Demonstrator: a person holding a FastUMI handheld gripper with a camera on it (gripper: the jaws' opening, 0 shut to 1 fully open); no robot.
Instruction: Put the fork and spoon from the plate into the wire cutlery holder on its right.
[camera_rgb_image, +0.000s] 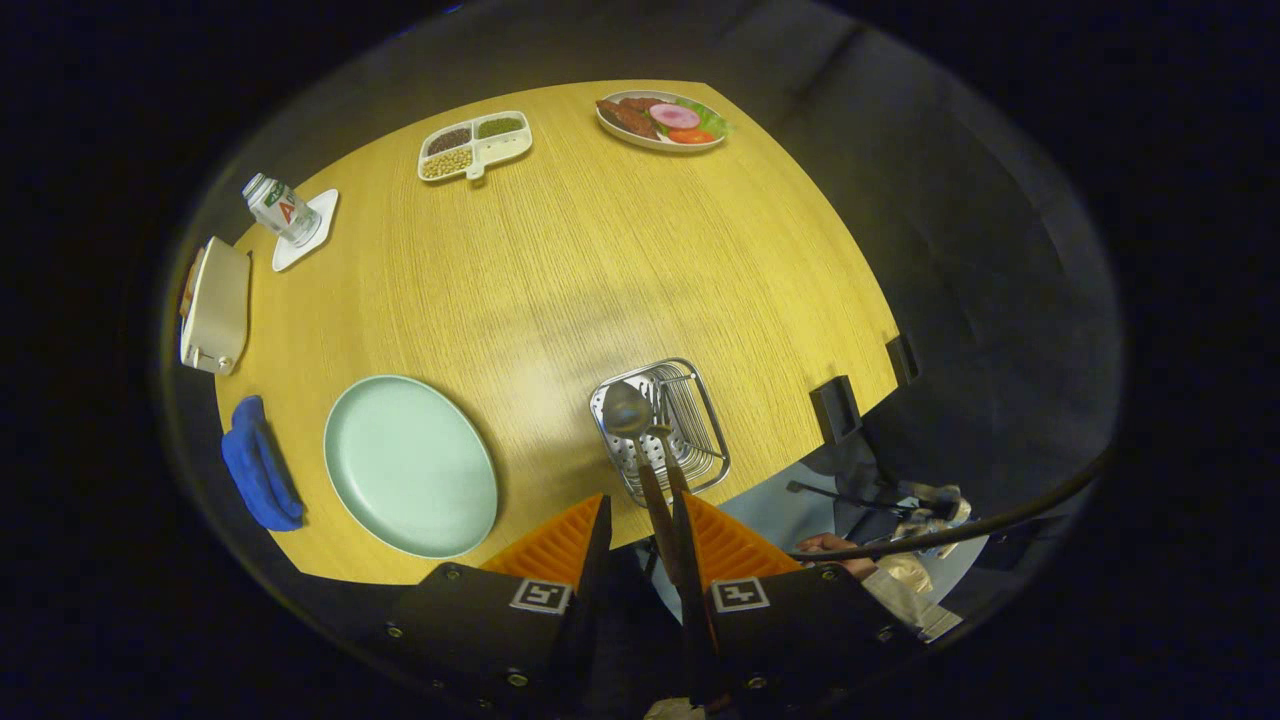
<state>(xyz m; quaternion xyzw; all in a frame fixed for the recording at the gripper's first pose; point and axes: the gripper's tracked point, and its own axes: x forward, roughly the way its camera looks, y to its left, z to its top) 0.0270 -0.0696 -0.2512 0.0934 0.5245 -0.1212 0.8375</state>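
Observation:
The wire cutlery holder (700, 420) stands near the table's front edge, just ahead of my fingertips. A spoon (626, 410) stands in it with its bowl down, and the fork (661, 433) stands beside it. Their two dark handles rise out of the holder toward me and pass between my fingers, close along the right finger (725, 545). A gap remains between the handles and the left finger (560, 545). My gripper (642, 497) is open above the holder. The pale green plate (410, 465) lies to the left of the holder with nothing on it.
Beside the plate lies a blue cloth (258, 478); beyond it are a cream appliance (215, 305) and a can (281, 208) on a white coaster. A divided dish (473, 145) and a food plate (660, 120) sit at the far edge. A hand (830, 545) and a cable (960, 525) are off the table's edge.

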